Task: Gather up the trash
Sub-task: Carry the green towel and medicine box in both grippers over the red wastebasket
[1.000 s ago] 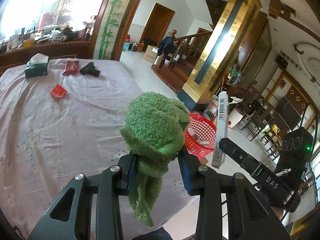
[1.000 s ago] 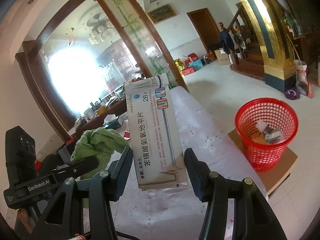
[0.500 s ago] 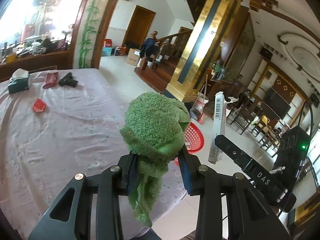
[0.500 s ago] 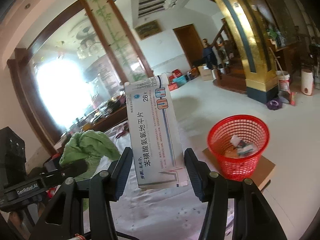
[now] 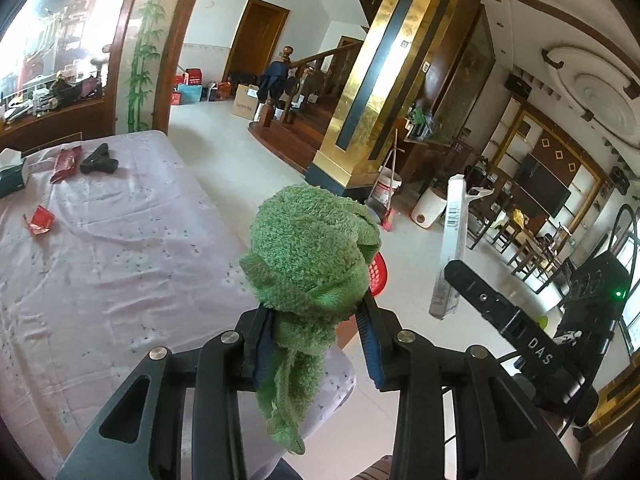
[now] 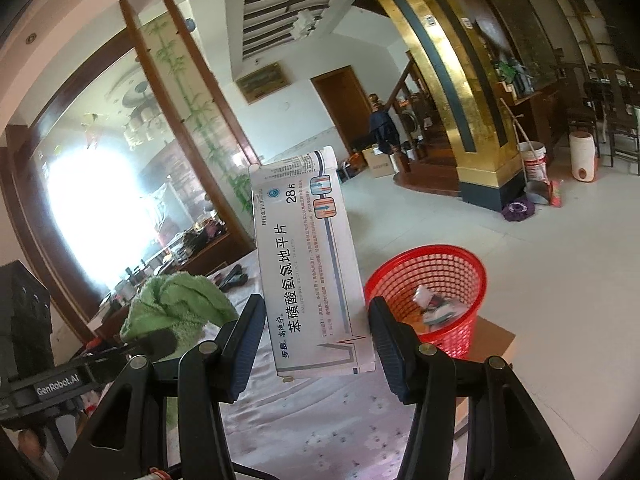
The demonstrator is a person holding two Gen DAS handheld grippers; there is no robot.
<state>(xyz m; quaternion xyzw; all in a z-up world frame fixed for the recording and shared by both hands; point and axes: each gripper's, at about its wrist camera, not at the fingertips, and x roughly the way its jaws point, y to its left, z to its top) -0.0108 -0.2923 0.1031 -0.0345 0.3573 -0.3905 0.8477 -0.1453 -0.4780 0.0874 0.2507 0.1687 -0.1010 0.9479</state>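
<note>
My left gripper [image 5: 314, 344] is shut on a crumpled green cloth [image 5: 312, 248], held up over the near corner of the table. My right gripper [image 6: 316, 344] is shut on a white medicine box [image 6: 308, 268] with blue print, held upright. The box shows edge-on in the left wrist view [image 5: 450, 248]. The cloth shows at the left of the right wrist view [image 6: 180, 304]. A red mesh trash basket [image 6: 432, 280] with some litter inside stands on a cardboard sheet on the floor, right of the box; only its rim [image 5: 378, 276] peeks out behind the cloth.
The table has a pale pink cloth [image 5: 120, 264]. On it lie a red wrapper [image 5: 40, 220], a dark red packet [image 5: 66, 162], a black object [image 5: 98, 162] and a tissue box [image 5: 12, 174]. A gold pillar [image 5: 380, 92], bucket [image 5: 386, 192] and broom stand beyond.
Both grippers have lifted and swung right, away from the table. The basket now sits lower and nearer in the right wrist view and is mostly hidden behind the cloth in the left one.
</note>
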